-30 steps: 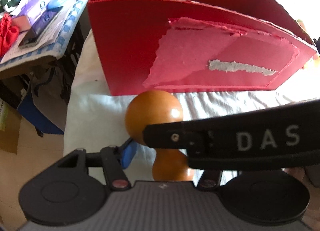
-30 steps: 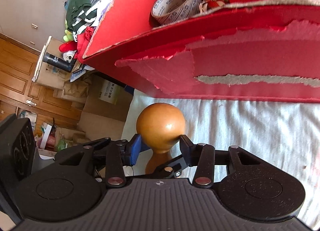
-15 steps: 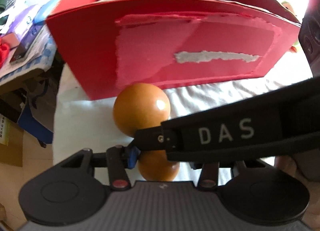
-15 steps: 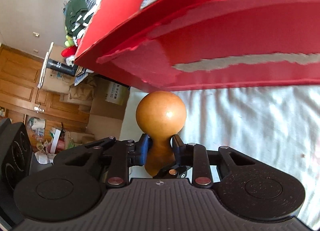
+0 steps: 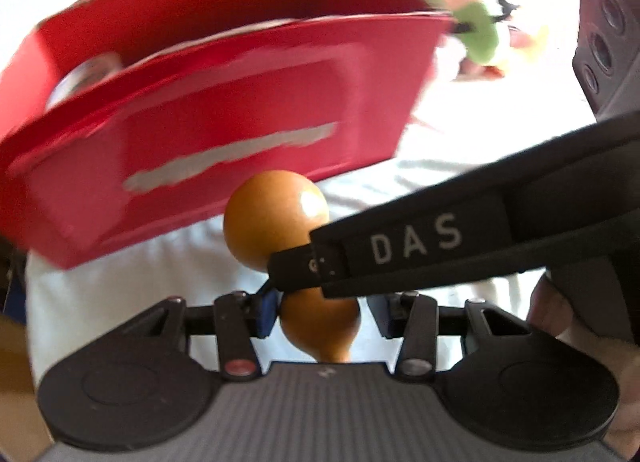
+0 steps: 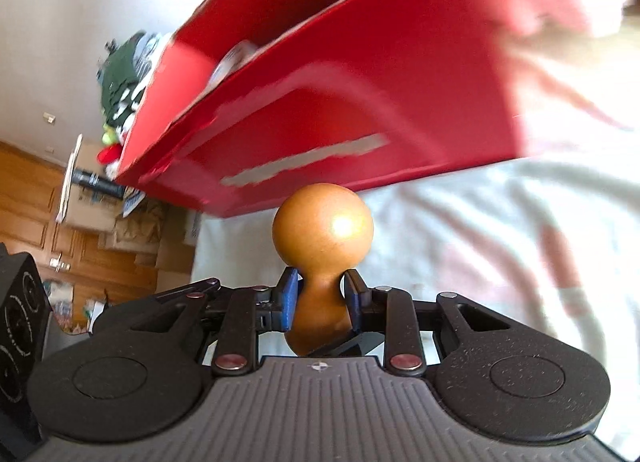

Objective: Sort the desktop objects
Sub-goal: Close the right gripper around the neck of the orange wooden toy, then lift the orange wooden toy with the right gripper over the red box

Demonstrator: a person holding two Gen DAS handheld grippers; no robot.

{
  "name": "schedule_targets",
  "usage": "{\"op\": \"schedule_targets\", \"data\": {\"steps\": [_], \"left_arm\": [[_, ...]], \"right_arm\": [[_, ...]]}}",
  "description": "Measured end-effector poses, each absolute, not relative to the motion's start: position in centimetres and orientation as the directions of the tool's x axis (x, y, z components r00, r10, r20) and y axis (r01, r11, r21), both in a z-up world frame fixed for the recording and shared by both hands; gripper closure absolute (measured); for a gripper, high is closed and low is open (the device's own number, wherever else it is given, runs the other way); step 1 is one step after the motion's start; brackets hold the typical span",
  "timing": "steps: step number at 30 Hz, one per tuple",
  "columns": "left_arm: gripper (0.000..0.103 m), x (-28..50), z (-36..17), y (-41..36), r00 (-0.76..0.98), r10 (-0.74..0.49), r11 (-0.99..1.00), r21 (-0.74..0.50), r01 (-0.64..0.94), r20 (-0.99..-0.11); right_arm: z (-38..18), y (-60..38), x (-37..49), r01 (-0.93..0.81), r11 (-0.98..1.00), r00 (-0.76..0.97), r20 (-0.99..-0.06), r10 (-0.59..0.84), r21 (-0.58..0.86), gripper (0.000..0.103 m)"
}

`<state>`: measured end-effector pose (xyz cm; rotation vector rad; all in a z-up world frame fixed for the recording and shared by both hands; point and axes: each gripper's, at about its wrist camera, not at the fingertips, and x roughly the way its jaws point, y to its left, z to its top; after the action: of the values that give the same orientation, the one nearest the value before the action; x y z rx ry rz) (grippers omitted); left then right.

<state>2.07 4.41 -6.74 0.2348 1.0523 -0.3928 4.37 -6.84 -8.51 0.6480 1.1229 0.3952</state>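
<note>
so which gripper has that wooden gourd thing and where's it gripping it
The right gripper is shut on the wooden gourd, pinching its narrow waist just below the round head. The left gripper is open around the lower bulb, not clamping.

Right gripper (image 6: 318,300): jaws pinched the wooden gourd (image 6: 322,238) at its waist.
Left gripper (image 5: 320,312): jaws parted, flanking the wooden gourd's lower bulb.

Glossy orange-brown wooden gourd (image 6: 322,229), red cardboard box (image 5: 224,117) with paler pink torn patch and grey-white strip, white cloth (image 6: 460,246), green and orange plush toy (image 5: 476,27), black gripper fingers with blue pads (image 6: 289,298)
</note>
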Motion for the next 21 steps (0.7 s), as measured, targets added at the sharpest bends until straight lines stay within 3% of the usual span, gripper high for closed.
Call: {"op": "schedule_targets", "data": {"steps": [11, 21], "left_arm": [[0.056, 2.1, -3.8, -4.5, 0.462, -0.321, 0.829, -0.009, 0.56, -0.827], [0.055, 3.1, 2.1, -8.8, 0.587, -0.346, 0.829, 0.055, 0.556, -0.732]], "right_arm": [[-5.3, -14.6, 2.0, 0.074, 0.782, 0.542, -0.683, 0.489, 0.618, 0.074], [-0.1, -18.5, 3.5, -0.061, 0.817, 0.649, -0.599, 0.469, 0.573, 0.074]]}}
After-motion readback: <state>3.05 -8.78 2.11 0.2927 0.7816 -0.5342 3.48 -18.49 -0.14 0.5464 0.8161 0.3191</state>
